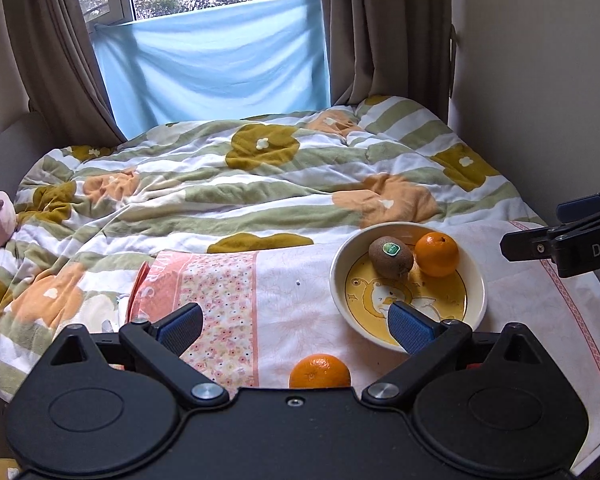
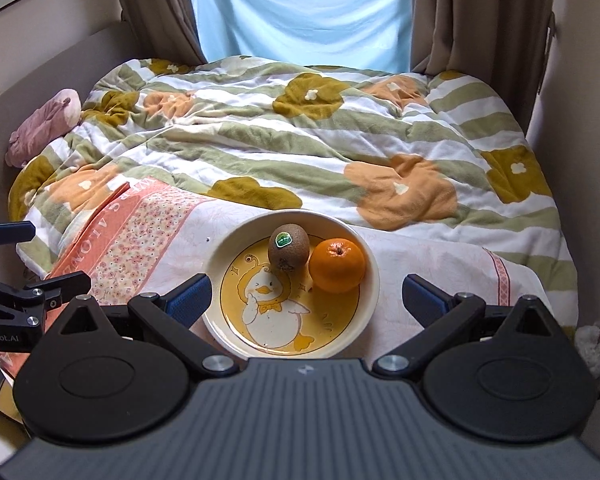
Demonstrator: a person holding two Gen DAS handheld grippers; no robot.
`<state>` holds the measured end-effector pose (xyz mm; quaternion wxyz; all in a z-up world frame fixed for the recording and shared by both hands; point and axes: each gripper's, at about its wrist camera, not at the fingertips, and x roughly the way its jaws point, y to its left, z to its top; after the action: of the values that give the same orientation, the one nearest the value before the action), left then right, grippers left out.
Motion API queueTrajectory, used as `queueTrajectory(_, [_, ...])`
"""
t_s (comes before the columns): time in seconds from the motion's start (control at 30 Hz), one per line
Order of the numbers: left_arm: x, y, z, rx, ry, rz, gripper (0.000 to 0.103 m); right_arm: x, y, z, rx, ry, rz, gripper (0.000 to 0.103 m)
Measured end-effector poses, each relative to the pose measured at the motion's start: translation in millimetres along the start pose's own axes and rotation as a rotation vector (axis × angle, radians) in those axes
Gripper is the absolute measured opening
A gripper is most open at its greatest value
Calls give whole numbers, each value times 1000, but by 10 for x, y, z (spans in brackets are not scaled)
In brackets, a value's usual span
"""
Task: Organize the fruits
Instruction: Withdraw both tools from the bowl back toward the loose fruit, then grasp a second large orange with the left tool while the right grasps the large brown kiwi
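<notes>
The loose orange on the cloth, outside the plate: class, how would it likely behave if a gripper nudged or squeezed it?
The orange is round, so a nudge would probably roll it. The cloth lies on soft bedding, which may slow it. Its smooth-looking, curved peel might slip between flat pads unless gripped across the middle.

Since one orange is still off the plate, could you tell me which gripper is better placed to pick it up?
Probably left. The left gripper is open, with the loose orange right below its fingers. The right gripper faces the plate, and its view doesn't show that orange.

Flowered quilt (image 2: 300, 136), pink plush (image 2: 48, 120), curtains (image 1: 380, 28)
</notes>
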<state>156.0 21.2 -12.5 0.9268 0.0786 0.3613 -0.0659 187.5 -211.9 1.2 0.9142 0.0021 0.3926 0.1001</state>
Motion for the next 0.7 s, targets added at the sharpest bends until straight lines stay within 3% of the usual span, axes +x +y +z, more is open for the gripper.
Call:
queueTrajectory(0.4, [-62, 308, -301, 114, 8, -160, 99, -207, 589, -549, 213, 29, -121, 103])
queueTrajectory(0.7, [333, 430, -450, 231, 36, -313, 98, -60, 874, -856, 372, 34, -250, 103])
